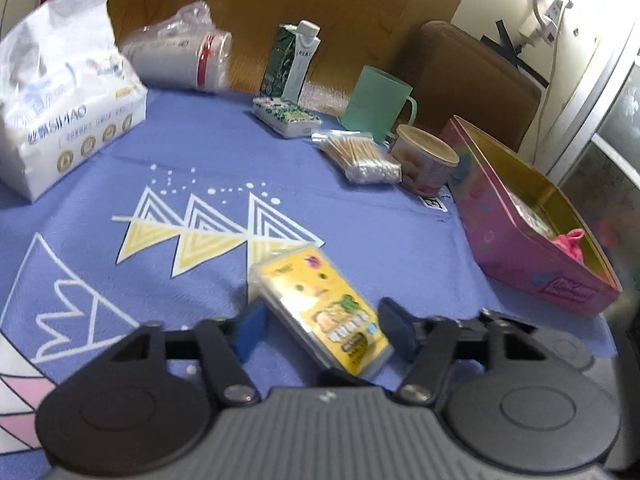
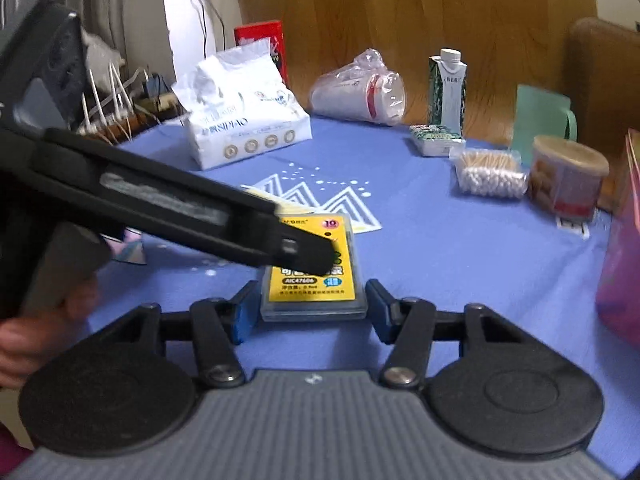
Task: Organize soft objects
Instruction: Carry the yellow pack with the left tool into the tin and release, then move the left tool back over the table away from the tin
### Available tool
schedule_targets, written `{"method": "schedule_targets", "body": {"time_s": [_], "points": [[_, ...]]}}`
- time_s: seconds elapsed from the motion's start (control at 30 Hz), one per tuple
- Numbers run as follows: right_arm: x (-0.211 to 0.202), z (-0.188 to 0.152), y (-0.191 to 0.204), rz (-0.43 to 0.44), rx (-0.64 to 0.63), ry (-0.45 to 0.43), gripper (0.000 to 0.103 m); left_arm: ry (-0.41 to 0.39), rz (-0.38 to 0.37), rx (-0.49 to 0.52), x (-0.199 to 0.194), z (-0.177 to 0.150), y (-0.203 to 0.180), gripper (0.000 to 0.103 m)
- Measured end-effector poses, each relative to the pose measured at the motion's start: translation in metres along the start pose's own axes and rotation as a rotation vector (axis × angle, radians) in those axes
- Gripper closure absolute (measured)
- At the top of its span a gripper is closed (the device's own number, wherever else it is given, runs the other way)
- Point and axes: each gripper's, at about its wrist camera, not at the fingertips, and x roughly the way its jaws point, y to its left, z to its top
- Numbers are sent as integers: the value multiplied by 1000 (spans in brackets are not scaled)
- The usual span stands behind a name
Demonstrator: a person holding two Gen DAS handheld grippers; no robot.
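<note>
1. Lifting comes next, so first check the grip. The flat yellow-labelled clear plastic packet [image 1: 316, 280] lies slantwise on the blue patterned cloth of the desk [image 1: 200, 152], near its front edge.
2. Your left tool [image 1: 322, 322] looks clenched on the packet, with a blue pad against each long side. The packet sits askew between the pads, so I judge the hold to be near the corners. Raise it slowly and watch for it twisting.
3. Your right tool [image 2: 310, 308] is released. It straddles the packet's near end, with a little cloth showing on both sides. Either clamp it squarely or draw it clear, because two tools pulling on a soft packet may buckle it.
4. The open pink tin box with a gold inside [image 1: 540, 280] stands well apart, at the desk's right edge, and looks the likely destination.
5. Carry the packet high enough to clear the box's wall.
</note>
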Motion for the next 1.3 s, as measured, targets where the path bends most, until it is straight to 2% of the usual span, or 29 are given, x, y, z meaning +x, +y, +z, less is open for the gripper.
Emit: {"method": "schedule_targets", "body": {"time_s": [0.07, 0.23, 0.37, 0.5, 0.73, 0.83, 1.0, 1.07, 1.17, 1.3], "points": [[-7, -4, 4, -39, 20, -22, 45, -7, -18, 2, 0, 1, -5, 66], [-36, -6, -2, -135, 26, -142, 45, -74, -88, 98, -10, 22, -43, 67], [-65, 0, -12, -265, -2, -260, 45, -112, -142, 202, -4, 46, -95, 66], [-94, 1, -43, -398, 14, -333, 45, -118, -214, 303, 20, 64, -156, 66], [-130, -11, -116, -588, 102, -348, 44, -69, -297, 439, 78, 65, -249, 66], [-131, -15, -141, -667, 119, -321, 44, -65, -272, 463, 98, 63, -273, 64], [-120, -20, -189, -832, 187, -229, 43, -50, -228, 443, 112, 58, -272, 58], [-123, -27, -198, -869, 224, -231, 42, -60, -212, 442, 110, 55, -265, 49], [-131, -30, -195, -853, 261, -286, 35, -86, -202, 435, 100, 55, -254, 45], [-137, -32, -173, -820, 262, -346, 35, -132, -212, 419, 75, 53, -236, 39]]}}
